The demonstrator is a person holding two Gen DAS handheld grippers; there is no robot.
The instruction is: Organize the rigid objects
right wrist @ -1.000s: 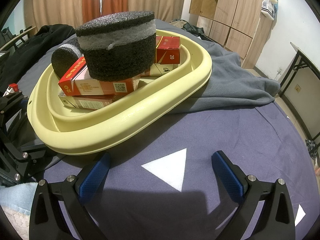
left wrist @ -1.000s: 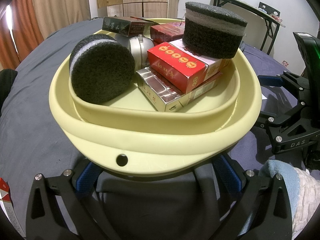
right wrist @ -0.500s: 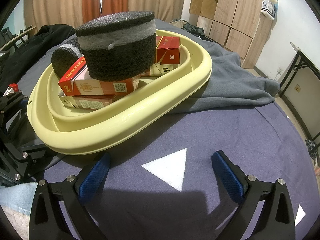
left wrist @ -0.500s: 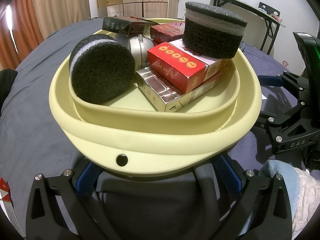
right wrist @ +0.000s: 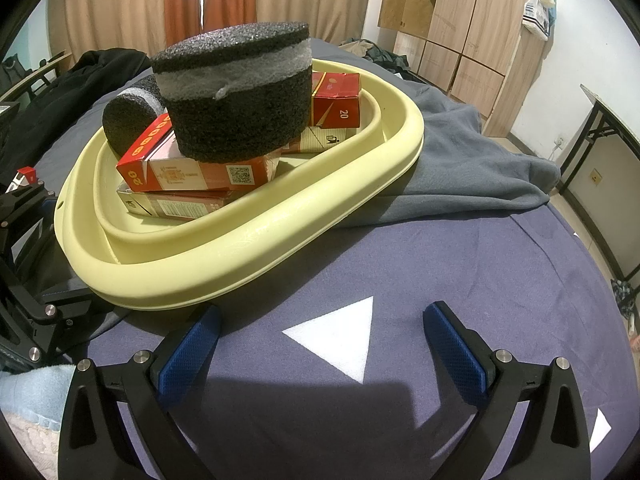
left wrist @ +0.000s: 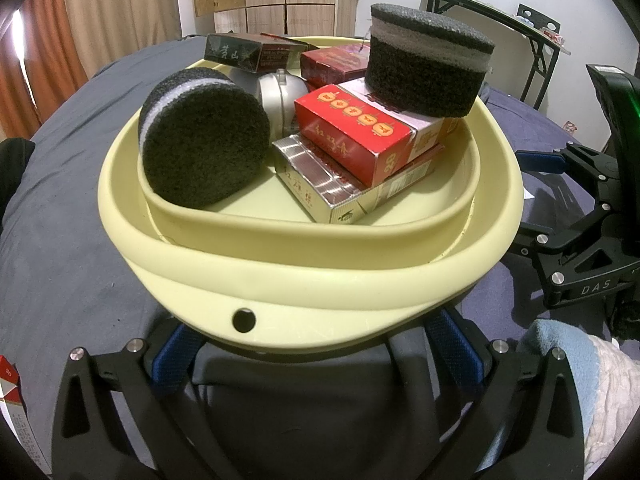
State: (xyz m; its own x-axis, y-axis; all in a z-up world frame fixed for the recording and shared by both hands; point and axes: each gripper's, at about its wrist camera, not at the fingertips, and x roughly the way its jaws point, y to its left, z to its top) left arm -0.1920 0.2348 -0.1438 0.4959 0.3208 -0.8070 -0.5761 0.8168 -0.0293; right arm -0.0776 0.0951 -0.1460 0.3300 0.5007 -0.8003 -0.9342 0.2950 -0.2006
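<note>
- While its blue pads stand wide apart with nothing between them, the right gripper [right wrist: 320, 340] hangs released over the dark blue cloth [right wrist: 460, 272], a white triangle [right wrist: 340, 336] on the cloth lying between the fingers.
- The left gripper [left wrist: 316, 344] is likewise spread open, its blue pads [left wrist: 172, 356] tucked under the near lip of the pale yellow basin [left wrist: 312, 280] (whether they touch it I cannot tell).
- The basin sits on the cloth and a grey blanket [right wrist: 460, 140], just ahead of the right gripper and to its left.
- Inside the basin, a silver carton [left wrist: 320, 176] lies at the bottom with a red carton [left wrist: 352, 136] stacked across it.
- A black foam disc with a grey band [left wrist: 428, 64] rests flat on the red carton.
- A second foam disc [left wrist: 204, 140] stands on edge, leaning against the basin's left wall.
- Behind these are a silver round object [left wrist: 280, 92], a dark box [left wrist: 244, 52] propped on the far rim, and another red box [left wrist: 332, 60].
- One more red-and-white pack [left wrist: 10, 384] lies on the cloth, well apart at the left edge of the left wrist view.
</note>
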